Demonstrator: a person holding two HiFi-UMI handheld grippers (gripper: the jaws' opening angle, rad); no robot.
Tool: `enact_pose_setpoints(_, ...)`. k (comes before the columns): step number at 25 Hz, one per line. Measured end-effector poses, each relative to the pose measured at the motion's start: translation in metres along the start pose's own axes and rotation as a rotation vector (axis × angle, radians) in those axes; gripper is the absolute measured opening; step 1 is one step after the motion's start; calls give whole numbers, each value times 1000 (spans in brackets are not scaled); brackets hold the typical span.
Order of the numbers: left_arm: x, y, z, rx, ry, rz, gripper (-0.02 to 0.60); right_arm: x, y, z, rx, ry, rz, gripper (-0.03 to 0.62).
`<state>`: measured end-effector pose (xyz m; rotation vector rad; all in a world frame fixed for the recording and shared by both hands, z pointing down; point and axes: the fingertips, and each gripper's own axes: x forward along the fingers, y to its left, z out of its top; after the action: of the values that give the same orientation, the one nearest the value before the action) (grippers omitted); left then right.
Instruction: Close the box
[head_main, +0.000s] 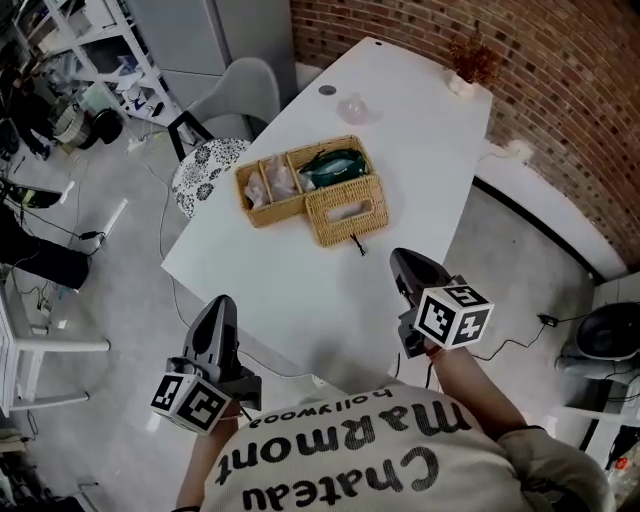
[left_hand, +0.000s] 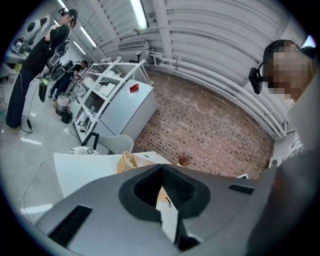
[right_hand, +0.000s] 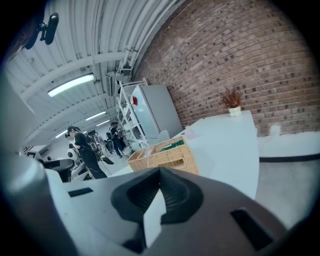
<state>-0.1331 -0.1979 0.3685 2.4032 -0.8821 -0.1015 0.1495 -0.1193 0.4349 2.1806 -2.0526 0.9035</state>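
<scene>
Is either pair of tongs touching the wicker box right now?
No, the left tongs and the right tongs are both close to the person, well apart from the wicker box.

Grey hand-held grippers (head_main: 222, 303) (head_main: 402, 258), marker cubes (head_main: 190, 400) (head_main: 453, 317), lettered shirt (head_main: 350, 465)

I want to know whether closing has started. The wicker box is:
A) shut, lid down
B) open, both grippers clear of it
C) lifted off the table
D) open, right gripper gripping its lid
B: the wicker box's compartments lie uncovered with a green item showing, and the left gripper and right gripper are both near the person, apart from it.
</scene>
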Motion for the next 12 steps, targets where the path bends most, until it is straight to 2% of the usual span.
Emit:
enact_pose_setpoints(5,2,15,-18,-41,22,29,2,25,-5,-27,-3,90,-2,3)
enact_pose_setpoints(12,2,25,-27,-65,3,111,2,58,-20,-55,-39,226,25,3)
